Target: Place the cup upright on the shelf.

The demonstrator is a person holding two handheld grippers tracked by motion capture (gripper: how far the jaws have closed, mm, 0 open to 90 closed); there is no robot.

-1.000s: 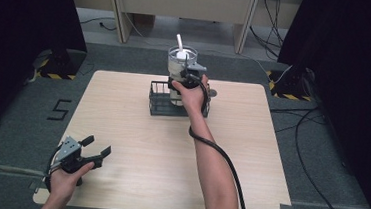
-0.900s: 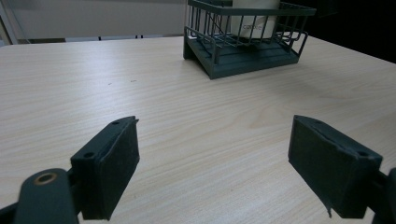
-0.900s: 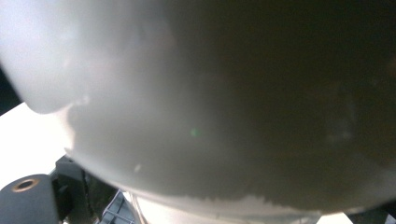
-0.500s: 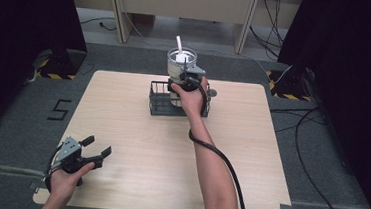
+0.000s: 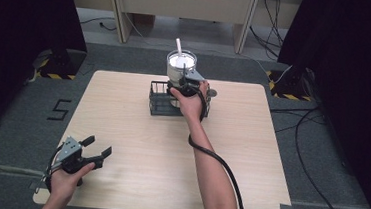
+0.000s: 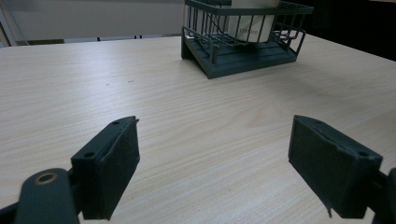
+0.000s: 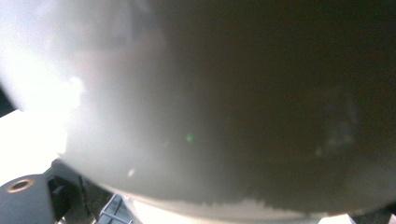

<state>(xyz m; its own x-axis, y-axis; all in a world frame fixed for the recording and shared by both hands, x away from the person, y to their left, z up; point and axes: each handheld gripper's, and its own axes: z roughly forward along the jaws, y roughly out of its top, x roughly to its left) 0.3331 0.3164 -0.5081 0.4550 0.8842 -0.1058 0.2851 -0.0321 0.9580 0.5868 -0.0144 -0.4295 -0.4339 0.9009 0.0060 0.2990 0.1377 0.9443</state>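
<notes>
Pale wooden surface carries a dark wire basket with a white cup standing in it. The right hand-held gripper sits against the cup, its jaws just opening; whether it grips, the pictures cannot tell. The left hand-held gripper rests spread, well apart.

The table is pale wood-grain laminate, smooth and faintly sheened. On it, the rack is dark wire metal with a matt coating — the cup standing in it looks like glossy white ceramic or plastic. The left gripper has matt black, slightly rough pads.
</notes>
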